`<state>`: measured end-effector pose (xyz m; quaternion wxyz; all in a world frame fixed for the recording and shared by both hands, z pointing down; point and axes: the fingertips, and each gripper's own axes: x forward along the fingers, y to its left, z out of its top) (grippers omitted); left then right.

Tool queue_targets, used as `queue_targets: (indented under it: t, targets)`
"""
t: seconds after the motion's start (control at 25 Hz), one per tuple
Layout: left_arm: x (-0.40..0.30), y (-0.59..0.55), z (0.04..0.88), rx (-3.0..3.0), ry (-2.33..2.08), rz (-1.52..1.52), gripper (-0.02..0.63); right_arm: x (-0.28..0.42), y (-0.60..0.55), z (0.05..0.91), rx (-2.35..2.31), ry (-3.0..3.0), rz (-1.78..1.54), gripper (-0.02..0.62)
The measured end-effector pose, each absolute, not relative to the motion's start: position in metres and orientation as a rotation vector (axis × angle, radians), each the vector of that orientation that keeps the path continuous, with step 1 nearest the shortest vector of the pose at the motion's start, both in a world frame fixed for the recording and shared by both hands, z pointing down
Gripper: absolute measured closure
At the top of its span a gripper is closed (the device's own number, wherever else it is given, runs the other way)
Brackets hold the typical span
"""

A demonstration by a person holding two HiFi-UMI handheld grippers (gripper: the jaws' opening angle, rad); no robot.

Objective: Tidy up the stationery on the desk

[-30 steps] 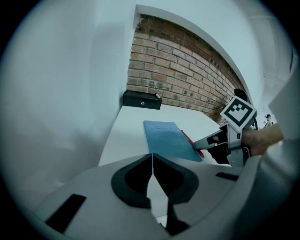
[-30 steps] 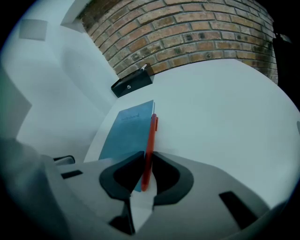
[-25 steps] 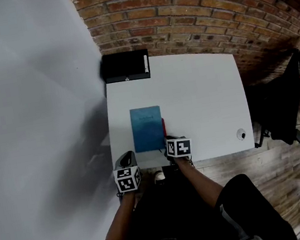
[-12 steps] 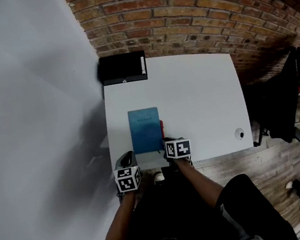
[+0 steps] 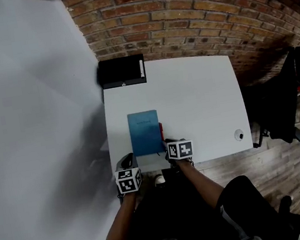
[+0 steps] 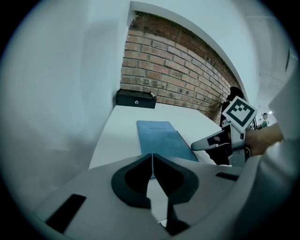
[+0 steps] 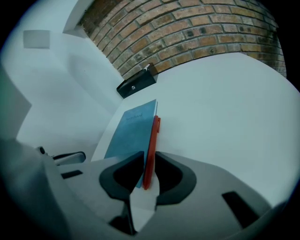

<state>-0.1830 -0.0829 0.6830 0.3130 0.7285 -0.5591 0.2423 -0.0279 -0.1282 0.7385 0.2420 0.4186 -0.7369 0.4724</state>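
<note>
A blue notebook (image 5: pixel 144 132) (image 6: pixel 161 138) (image 7: pixel 133 129) lies flat near the front of the white desk (image 5: pixel 203 97). My right gripper (image 5: pixel 165 143) (image 7: pixel 146 168) is shut on a red pen (image 7: pixel 151 150) (image 5: pixel 161 129), which points away from me along the notebook's right edge. Over the desk's front left edge, just left of the notebook's near corner, my left gripper (image 5: pixel 127 161) (image 6: pixel 152 159) has its jaws shut with nothing between them. The right gripper (image 6: pixel 215 143) also shows in the left gripper view.
A black box (image 5: pixel 122 71) (image 6: pixel 136 99) (image 7: pixel 136 84) with a white pen on top stands at the desk's back left corner, against the brick wall (image 5: pixel 179 16). A small round object (image 5: pixel 239 134) sits near the front right edge. A white wall runs along the left.
Both grippers stay where they were, the right still holding the red pen. Only the head view has shifted slightly.
</note>
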Motion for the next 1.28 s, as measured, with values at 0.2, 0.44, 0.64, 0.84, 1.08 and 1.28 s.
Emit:
queue_targets:
  t: [0.2,0.44,0.64,0.84,1.08,1.28]
  targets:
    - [-0.176,-0.088,0.68,1.954,-1.471,0.637,0.584,-0.023,-0.133,0.726,1.185,-2.066,1.227,0.531]
    - [-0.164,-0.098,0.667,2.016,-1.469,0.611,0.585,-0.02,-0.142,0.69,1.242,-2.203,1.047,0.561]
    - [-0.154,-0.108,0.646,2.094,-1.475,0.57,0.585,-0.015,-0.145,0.651,1.311,-2.294,0.836,0.572]
    - [-0.143,-0.111,0.629,2.163,-1.474,0.536,0.586,-0.003,-0.142,0.617,1.409,-2.331,0.694,0.574]
    - [-0.132,-0.104,0.6,2.257,-1.488,0.493,0.586,0.006,-0.126,0.585,1.465,-2.389,0.614,0.573]
    - [-0.131,-0.095,0.575,2.313,-1.507,0.456,0.586,0.01,-0.109,0.568,1.491,-2.415,0.596,0.573]
